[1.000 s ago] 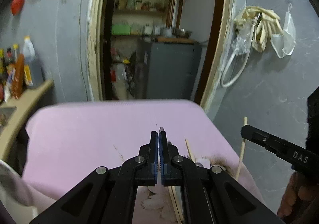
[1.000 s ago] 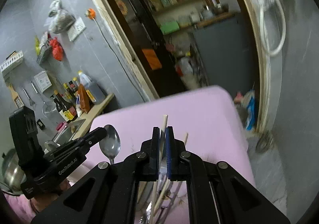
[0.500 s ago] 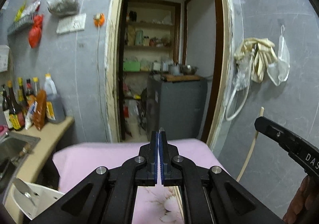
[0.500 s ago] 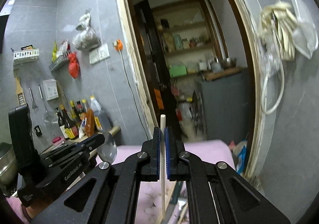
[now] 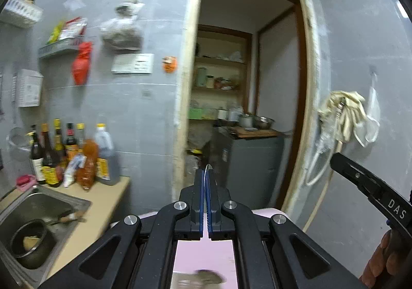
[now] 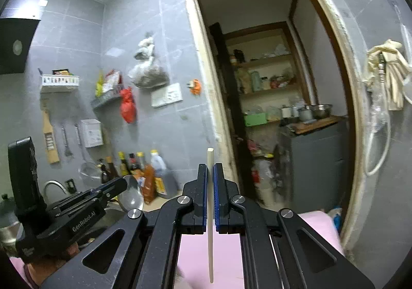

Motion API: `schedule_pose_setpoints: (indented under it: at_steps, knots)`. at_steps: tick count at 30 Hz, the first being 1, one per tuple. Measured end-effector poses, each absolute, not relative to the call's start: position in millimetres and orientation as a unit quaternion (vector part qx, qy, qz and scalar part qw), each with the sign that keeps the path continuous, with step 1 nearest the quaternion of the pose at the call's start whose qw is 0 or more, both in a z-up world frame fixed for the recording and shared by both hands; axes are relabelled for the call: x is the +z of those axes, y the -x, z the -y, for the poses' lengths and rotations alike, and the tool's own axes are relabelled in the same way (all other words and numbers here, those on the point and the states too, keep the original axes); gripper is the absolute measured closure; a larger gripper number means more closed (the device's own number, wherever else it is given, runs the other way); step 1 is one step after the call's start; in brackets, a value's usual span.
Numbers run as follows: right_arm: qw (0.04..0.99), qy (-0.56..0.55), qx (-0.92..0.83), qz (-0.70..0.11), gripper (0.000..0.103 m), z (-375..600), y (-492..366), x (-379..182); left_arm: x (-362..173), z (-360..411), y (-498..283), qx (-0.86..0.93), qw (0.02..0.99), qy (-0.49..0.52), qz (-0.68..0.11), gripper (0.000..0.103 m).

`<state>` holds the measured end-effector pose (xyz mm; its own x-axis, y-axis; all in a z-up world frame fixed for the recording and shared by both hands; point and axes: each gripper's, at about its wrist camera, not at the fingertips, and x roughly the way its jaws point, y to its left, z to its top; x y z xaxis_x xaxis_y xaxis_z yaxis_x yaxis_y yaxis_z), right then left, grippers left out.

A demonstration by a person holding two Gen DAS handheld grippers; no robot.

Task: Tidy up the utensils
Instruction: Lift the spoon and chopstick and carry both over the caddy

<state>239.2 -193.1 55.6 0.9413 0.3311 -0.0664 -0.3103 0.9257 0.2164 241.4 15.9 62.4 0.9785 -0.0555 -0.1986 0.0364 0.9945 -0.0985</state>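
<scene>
My left gripper is shut on a metal spoon; only its thin edge shows between the fingers here. In the right wrist view the left gripper holds the spoon with its bowl up. My right gripper is shut on a pale wooden chopstick that stands upright and runs down past the fingers. In the left wrist view the right gripper and its chopstick are at the right. Both grippers are raised above the pink table.
A steel sink with a dark pot is at the lower left. Sauce bottles stand on the wooden counter. An open doorway with shelves and a grey cabinet is ahead.
Both grippers have lifted and tilted up from the pink table, carrying the spoon and the chopstick. The table has dropped to the bottom of both views.
</scene>
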Motion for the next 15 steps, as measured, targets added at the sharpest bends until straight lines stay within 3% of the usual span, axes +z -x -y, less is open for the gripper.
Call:
schedule_pose_setpoints:
  at_steps: [15]
  knots:
    - [0.976, -0.076, 0.195, -0.063, 0.099, 102, -240, 27, 55, -137, -229, 0.095, 0.993, 0.003, -0.073, 0.101]
